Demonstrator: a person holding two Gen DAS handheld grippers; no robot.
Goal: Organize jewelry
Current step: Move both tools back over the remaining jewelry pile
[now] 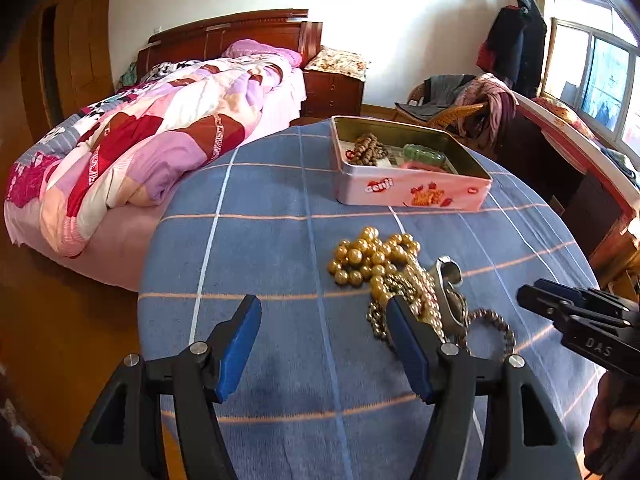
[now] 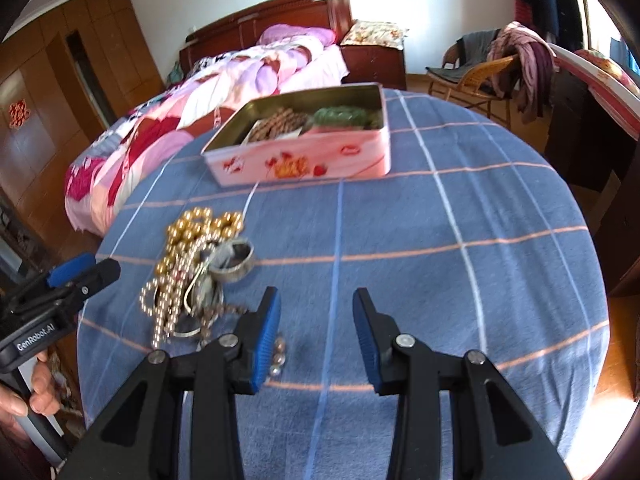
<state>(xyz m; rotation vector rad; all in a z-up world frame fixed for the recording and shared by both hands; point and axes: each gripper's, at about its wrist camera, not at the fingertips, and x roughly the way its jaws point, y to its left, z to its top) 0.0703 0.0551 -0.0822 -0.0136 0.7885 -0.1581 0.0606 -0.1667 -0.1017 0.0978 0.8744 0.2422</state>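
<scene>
A heap of jewelry lies on the blue checked tablecloth [image 1: 272,240]: gold pearl strands [image 1: 368,258], a silver bangle [image 1: 450,280] and a dark bead bracelet [image 1: 494,322]. In the right wrist view the same gold pearl strands [image 2: 188,248] and silver bangle [image 2: 234,262] sit left of centre. My left gripper [image 1: 324,312] stands open, its right finger just before the heap, nothing between the pads. My right gripper [image 2: 316,304] is open too and empty, to the right of the heap. A pink tin box [image 1: 404,192], lid off, holds brown beads [image 1: 368,150] and a green piece [image 1: 424,154].
The round table [image 2: 480,240] drops off on all sides. A bed with a patchwork quilt [image 1: 152,136] stands to the left, a wicker chair draped with clothes [image 2: 488,72] behind, a desk [image 1: 580,168] to the right. A hand [image 2: 36,392] holds the left tool.
</scene>
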